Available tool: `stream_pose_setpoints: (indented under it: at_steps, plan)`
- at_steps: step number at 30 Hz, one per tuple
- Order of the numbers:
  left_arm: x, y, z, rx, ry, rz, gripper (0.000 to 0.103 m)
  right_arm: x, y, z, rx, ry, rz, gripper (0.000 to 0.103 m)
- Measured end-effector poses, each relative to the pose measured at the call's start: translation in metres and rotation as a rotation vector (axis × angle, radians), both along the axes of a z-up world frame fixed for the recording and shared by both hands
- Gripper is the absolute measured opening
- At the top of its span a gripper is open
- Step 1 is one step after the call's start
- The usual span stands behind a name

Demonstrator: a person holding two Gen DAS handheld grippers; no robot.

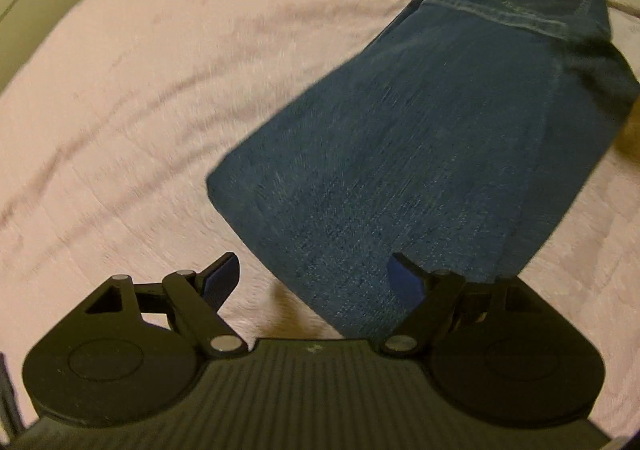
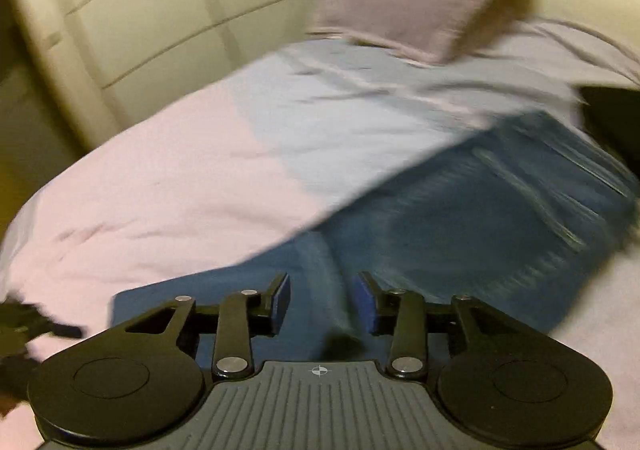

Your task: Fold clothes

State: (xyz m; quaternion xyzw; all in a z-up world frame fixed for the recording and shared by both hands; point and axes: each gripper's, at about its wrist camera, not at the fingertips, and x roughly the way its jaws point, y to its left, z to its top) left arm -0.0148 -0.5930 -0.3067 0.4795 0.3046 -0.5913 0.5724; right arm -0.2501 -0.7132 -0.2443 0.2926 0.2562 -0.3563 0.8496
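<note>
Jeans (image 1: 420,153): one pair, flat on the bed (image 1: 140,89). Your left gripper (image 1: 316,282) and right gripper (image 2: 324,302) hang released above them. Only your right view shows the one pillow (image 2: 408,1).

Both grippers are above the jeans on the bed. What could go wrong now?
1. Both the left gripper and the right gripper are open and hold nothing, so the jeans may be grabbed unevenly.
2. The sheet is wrinkled; a low grab could pinch it too.
</note>
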Motion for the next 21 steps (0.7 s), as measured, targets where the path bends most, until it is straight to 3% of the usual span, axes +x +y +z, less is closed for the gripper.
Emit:
stream_pose_setpoints:
  at_steps: [3, 7, 10, 13, 17, 21]
  plan:
    - [0.007, -0.001, -0.011, 0.004, 0.037, 0.037, 0.083, 0.028, -0.010, -0.023, 0.019, 0.037, 0.117, 0.041]
    - [0.022, -0.001, -0.019, 0.012, 0.107, 0.083, 0.087, 0.043, -0.036, -0.068, 0.132, 0.134, 0.122, 0.040]
    - [0.032, 0.008, -0.006, -0.021, 0.118, 0.040, 0.081, 0.048, -0.024, -0.051, 0.073, 0.192, 0.155, 0.041]
    - [0.043, 0.023, 0.013, -0.081, 0.126, -0.089, 0.082, 0.050, 0.004, -0.029, 0.013, 0.205, 0.216, 0.043]
    - [0.049, 0.045, 0.025, -0.127, -0.044, -0.410, 0.083, 0.067, 0.064, -0.020, -0.009, 0.215, 0.345, 0.069]
    - [0.049, 0.059, 0.015, -0.119, -0.214, -0.695, 0.082, 0.108, 0.135, -0.040, -0.100, 0.291, 0.555, 0.073]
